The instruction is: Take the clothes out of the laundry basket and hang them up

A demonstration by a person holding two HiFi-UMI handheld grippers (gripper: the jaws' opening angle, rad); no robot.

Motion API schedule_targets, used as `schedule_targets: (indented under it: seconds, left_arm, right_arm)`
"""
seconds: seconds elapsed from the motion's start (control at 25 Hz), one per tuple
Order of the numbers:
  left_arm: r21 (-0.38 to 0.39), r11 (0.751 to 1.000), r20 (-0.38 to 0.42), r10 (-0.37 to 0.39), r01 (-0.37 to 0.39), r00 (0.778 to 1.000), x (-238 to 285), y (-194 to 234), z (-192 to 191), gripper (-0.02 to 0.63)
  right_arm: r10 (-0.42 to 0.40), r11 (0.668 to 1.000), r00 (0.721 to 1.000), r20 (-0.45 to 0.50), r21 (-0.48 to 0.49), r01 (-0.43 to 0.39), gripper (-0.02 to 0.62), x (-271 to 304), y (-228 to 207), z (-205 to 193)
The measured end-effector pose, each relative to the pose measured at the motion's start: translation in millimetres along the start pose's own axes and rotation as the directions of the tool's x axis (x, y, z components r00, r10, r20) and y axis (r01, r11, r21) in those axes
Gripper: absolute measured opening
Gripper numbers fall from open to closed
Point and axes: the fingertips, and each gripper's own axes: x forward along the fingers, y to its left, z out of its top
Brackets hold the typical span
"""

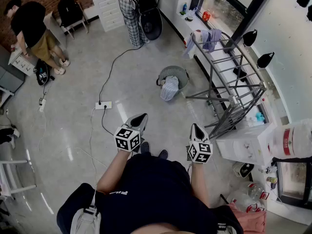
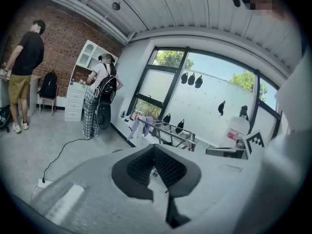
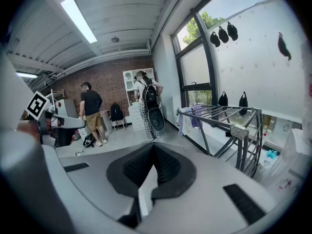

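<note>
Grey basket (image 1: 173, 71) head view, lamp (image 3: 78, 19) right gripper view

Grey floor (image 1: 78, 82) bears laundry basket (image 1: 171, 69), drying rack (image 1: 234, 100).

i see a dark short-sleeved shirt (image 1: 156, 189) with white sleeve print, and a grey left gripper (image 1: 140, 117) and right gripper (image 1: 196, 128), each with a black-and-white marker cube (image 1: 127, 138).

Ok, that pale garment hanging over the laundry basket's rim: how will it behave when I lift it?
Probably floppy: the garment drapes limply over the rim of the basket, so it should sag from one pinch point. Likely light, being thin-looking cloth. The basket stands free on the smooth floor, so it may drag or tip if fabric snags.
</note>
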Motion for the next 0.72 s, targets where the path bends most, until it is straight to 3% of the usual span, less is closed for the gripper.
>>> schedule_targets:
  seconds: [0.72]
  left_arm:
    - [-0.026,1.0,-0.023,-0.008,0.007,1.0,-12,6,-12,0.023]
  right_arm:
    - [-0.003,0.999,1.0,0.002,-0.054,0.003,-0.002,-3,19,3]
